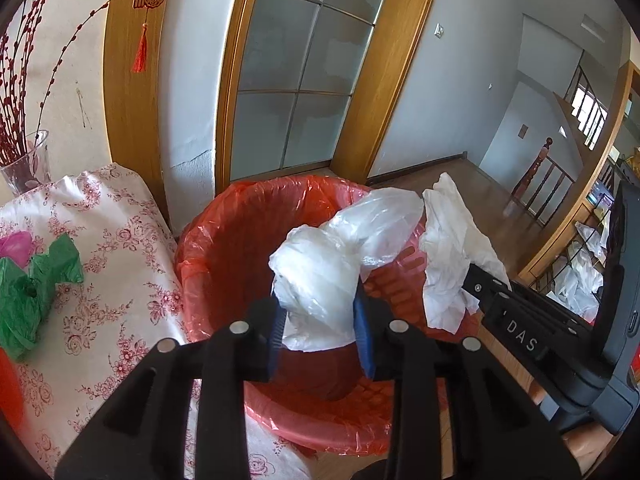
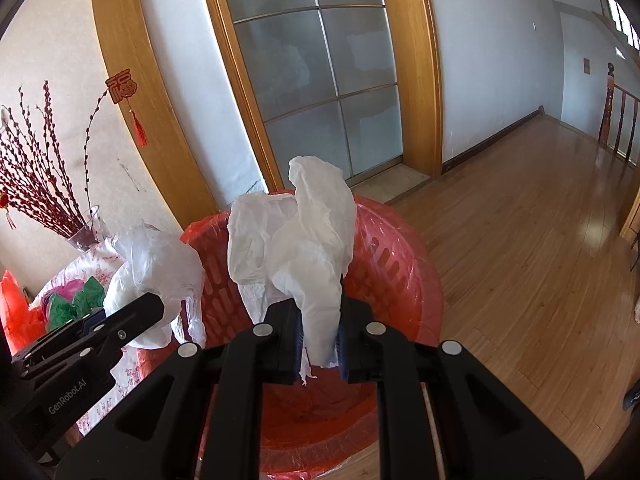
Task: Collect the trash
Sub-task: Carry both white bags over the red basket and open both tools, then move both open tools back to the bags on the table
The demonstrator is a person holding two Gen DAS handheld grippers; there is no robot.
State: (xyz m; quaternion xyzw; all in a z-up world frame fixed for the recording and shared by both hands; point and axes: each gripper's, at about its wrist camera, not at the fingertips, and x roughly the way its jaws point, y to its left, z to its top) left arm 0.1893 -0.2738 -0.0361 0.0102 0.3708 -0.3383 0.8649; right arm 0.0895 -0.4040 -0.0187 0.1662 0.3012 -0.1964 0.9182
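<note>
A red bin [image 1: 224,264], lined with a red plastic liner [image 1: 280,196], fills the lower middle of both views; its inside looks nearly bare. Left of it in the left wrist view stands a table under a floral cloth [image 1: 108,264], touching or just beside the bin's rim. On the cloth lie a crumpled green bag [image 1: 36,288] and a pink one [image 1: 16,244], and at the upper left a glass vase [image 1: 32,164] holds red budded branches [image 1: 20,80]. Behind the bin are a frosted glass door [image 1: 296,76] in a wooden frame and a red hanging ornament [image 1: 146,8]. Nothing stands between the grippers and the bin's mouth.

The left gripper [image 1: 320,320] holds a crumpled clear plastic bag [image 1: 332,260] over the bin; its blue pads [image 1: 364,320] stand partly apart with the bag filling the gap between them. The right gripper [image 2: 318,340], jaws nearly together, pinches a white crumpled paper tissue [image 2: 300,240] above the bin's mouth.

Count: two grippers, one piece of trash in each, one bin, two bags left on the table.
</note>
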